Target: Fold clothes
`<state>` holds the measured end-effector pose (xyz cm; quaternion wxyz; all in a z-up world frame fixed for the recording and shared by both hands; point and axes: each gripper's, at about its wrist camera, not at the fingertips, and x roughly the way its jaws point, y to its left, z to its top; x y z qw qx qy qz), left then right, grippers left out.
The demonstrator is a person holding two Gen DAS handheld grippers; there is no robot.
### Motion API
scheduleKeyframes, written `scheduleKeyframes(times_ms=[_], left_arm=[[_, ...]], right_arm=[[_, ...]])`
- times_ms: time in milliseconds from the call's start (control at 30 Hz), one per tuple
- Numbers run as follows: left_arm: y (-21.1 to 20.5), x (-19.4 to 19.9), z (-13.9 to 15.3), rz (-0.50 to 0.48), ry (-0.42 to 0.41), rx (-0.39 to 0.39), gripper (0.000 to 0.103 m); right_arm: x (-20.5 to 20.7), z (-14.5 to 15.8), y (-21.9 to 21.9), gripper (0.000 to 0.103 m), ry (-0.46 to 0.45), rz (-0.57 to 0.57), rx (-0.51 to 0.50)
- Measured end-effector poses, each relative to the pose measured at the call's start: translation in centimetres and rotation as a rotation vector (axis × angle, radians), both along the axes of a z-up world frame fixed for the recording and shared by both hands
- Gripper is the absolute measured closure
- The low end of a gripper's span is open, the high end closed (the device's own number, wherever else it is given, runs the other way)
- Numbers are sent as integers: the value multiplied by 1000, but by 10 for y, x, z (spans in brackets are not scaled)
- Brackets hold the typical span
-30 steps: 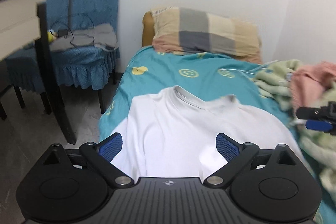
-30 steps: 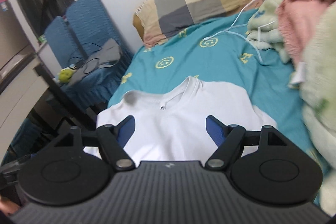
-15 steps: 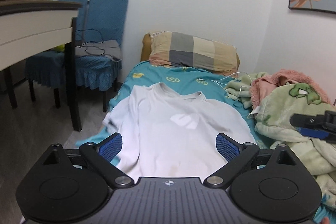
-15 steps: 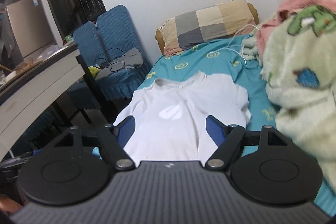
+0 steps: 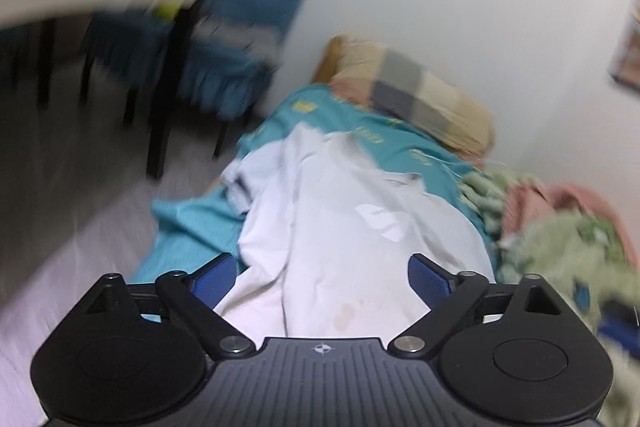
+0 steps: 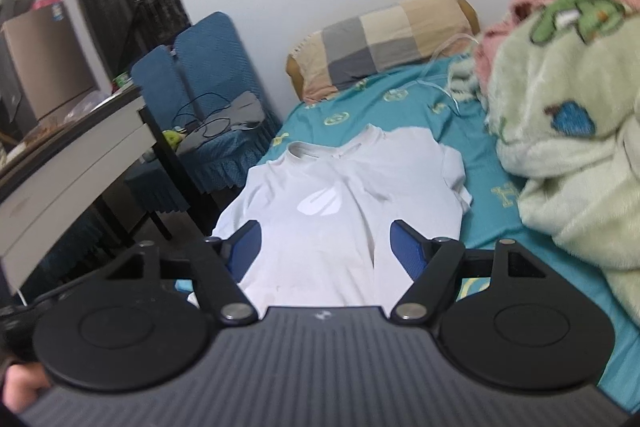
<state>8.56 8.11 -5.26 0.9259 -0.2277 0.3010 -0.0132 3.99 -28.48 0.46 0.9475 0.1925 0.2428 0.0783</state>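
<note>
A white T-shirt (image 6: 344, 203) lies spread front-up on the teal bed sheet (image 6: 404, 107), collar toward the pillow, with a pale logo on the chest. In the left wrist view the T-shirt (image 5: 344, 227) is blurred and its left side is rumpled over the bed's edge. My left gripper (image 5: 320, 277) is open and empty above the shirt's lower hem. My right gripper (image 6: 326, 247) is open and empty, also above the lower part of the shirt.
A checked pillow (image 6: 384, 39) lies at the head of the bed. A green and pink fleece blanket (image 6: 568, 131) is heaped along the right side. Blue chairs (image 6: 208, 83) and a white desk (image 6: 68, 163) stand left of the bed.
Both grippers have pulled back from the shirt and stayed open. The left view has swung and tilted to the left, now blurred. The shirt's left side looks more rumpled.
</note>
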Motion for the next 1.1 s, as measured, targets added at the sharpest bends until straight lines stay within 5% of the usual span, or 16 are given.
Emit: scheduleKeyframes(times_ms=[333,433,633,833,900,1100], left_arm=[[88,134,-85,218,139,-599,20],[96,167,-110,243,190,-649,22],[109,205,-134,355,156,-645,30],[126,233,-144,409,169,-607,66],[127,240,-139,396,170,-557,93],[112,250,-90,336,99,-278,101]], right_arm=[[54,-39,-5,34,115,-16,114],[77,-50,-3,34,127,-29,82],[109,-73,-14,34,190,-59,137],[117,-81,-18,34,212,-72,165],[117,-81,-19,34,215,-73,169],[115,-78,-20,34,210,-79,181]])
